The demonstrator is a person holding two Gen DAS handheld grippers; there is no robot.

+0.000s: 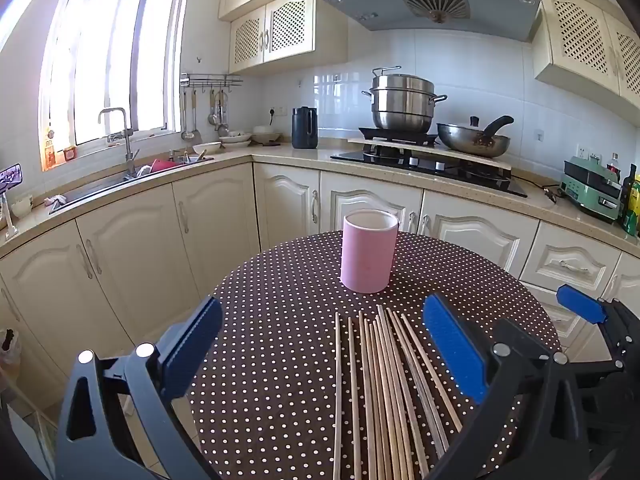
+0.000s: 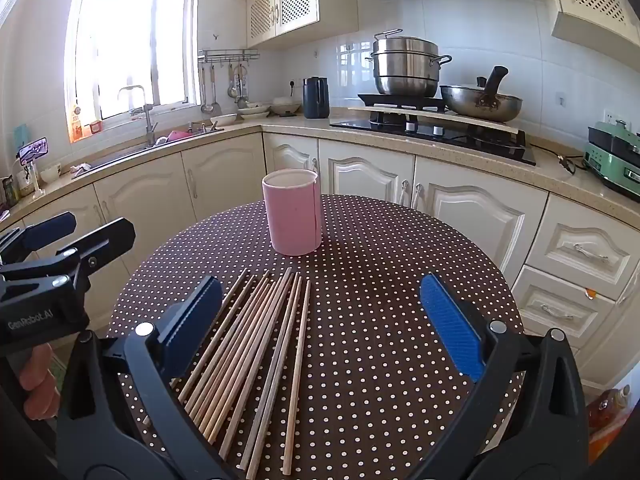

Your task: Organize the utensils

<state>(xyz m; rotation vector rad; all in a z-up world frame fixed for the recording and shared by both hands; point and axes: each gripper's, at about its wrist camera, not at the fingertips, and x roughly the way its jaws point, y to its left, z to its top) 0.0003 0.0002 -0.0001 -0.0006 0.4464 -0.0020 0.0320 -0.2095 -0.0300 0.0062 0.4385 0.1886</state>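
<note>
Several wooden chopsticks [image 1: 384, 392] lie side by side on a round brown polka-dot table [image 1: 280, 320], near its front. A pink cylindrical holder [image 1: 369, 256] stands upright and empty behind them. My left gripper [image 1: 324, 344] is open and empty, above the table just short of the chopsticks. In the right wrist view the chopsticks [image 2: 256, 352] lie left of centre, the pink holder [image 2: 293, 216] behind. My right gripper [image 2: 320, 320] is open and empty above the table [image 2: 380, 280]. The left gripper also shows at the left edge [image 2: 76, 240].
Cream kitchen cabinets [image 1: 200, 232] and a countertop wrap around behind the table. A sink [image 1: 120, 180] with dishes sits under the window. A steel steamer pot [image 1: 402, 100] and a wok [image 1: 472, 140] stand on the stove. A black kettle [image 1: 305, 127] stands in the corner.
</note>
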